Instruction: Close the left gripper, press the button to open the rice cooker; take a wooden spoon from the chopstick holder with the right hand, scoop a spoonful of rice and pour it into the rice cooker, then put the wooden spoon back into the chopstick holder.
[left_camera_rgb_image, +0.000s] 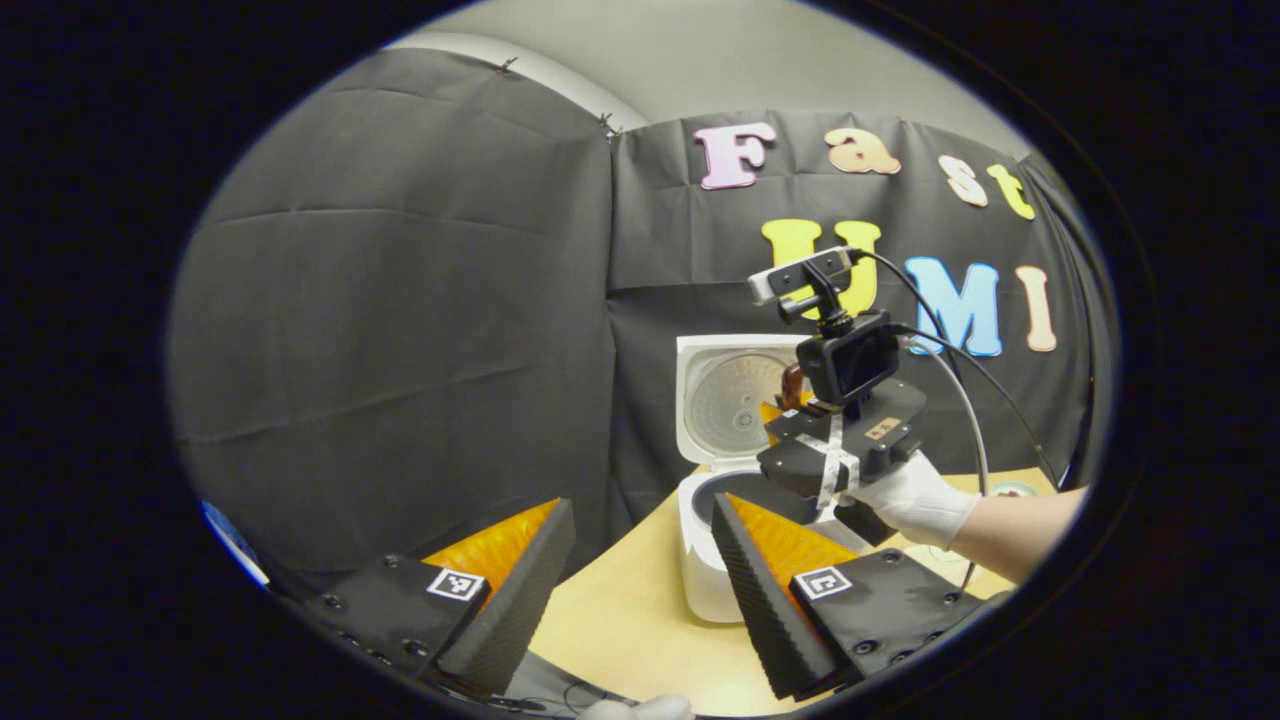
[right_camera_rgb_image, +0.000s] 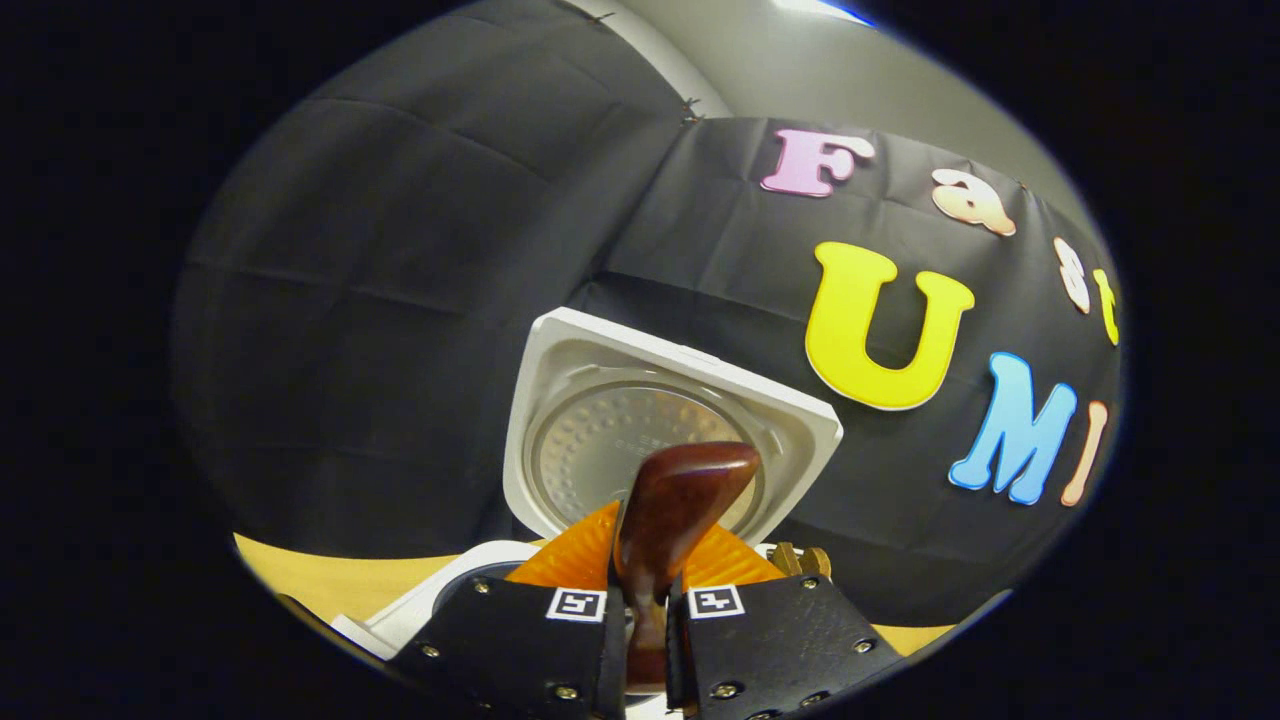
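Right gripper view: my right gripper (right_camera_rgb_image: 645, 625) has its jaws clamped on the glossy wooden spoon (right_camera_rgb_image: 670, 510) before the rice cooker's (right_camera_rgb_image: 560, 390) dimpled metal lid; my left gripper's (left_camera_rgb_image: 640, 585) ridged jaws stand apart over the worktop (left_camera_rgb_image: 620, 620).

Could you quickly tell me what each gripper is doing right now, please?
Left gripper: open, holding nothing, near the open rice cooker.
Right gripper: shut on the wooden spoon, above the cooker.

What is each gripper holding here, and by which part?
Right gripper clamps the wooden spoon by its handle, bowl upward. Left gripper is open, holding nothing.
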